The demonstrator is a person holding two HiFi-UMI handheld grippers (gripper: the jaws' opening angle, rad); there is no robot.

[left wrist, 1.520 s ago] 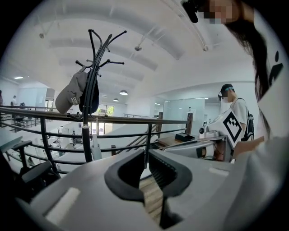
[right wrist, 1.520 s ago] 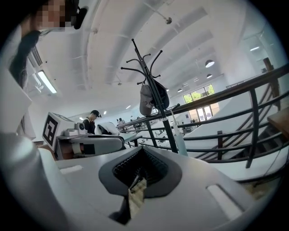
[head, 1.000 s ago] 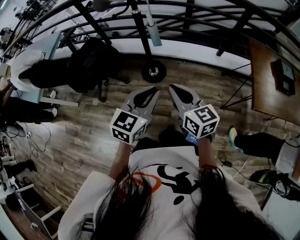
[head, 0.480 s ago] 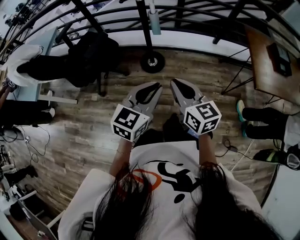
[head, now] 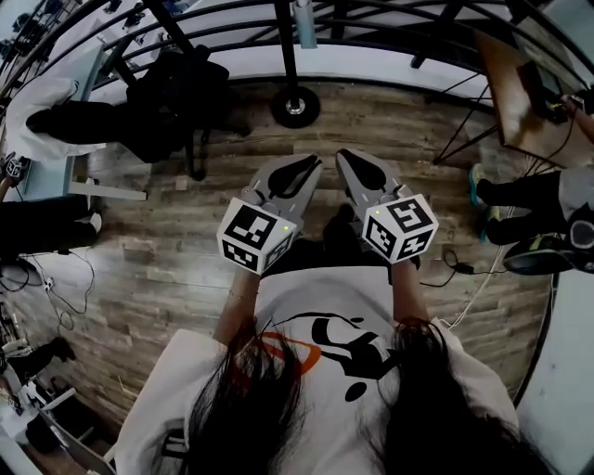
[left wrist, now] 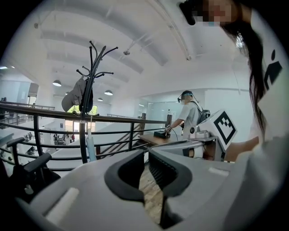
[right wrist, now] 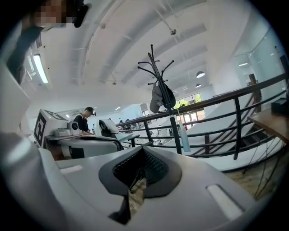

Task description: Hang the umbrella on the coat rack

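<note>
A black coat rack (left wrist: 88, 85) stands by the railing, its round base (head: 295, 105) on the wood floor ahead of me. A slim light-blue folded umbrella (left wrist: 90, 146) hangs beside its pole, and it also shows in the right gripper view (right wrist: 184, 135) and at the top of the head view (head: 304, 20). A grey item (right wrist: 159, 99) hangs higher on the rack. My left gripper (head: 314, 165) and right gripper (head: 343, 156) are held side by side in front of me, short of the rack. Both are shut with nothing in them.
A black railing (head: 390, 42) runs behind the rack. A black chair with a bag (head: 176, 93) stands at the left and a wooden table (head: 520, 93) at the right. A person's legs and shoes (head: 520, 199) and floor cables (head: 464, 269) lie at the right.
The rack's base has slid up the head view and the table has swung toward the right corner. Both grippers stay shut and side by side.
</note>
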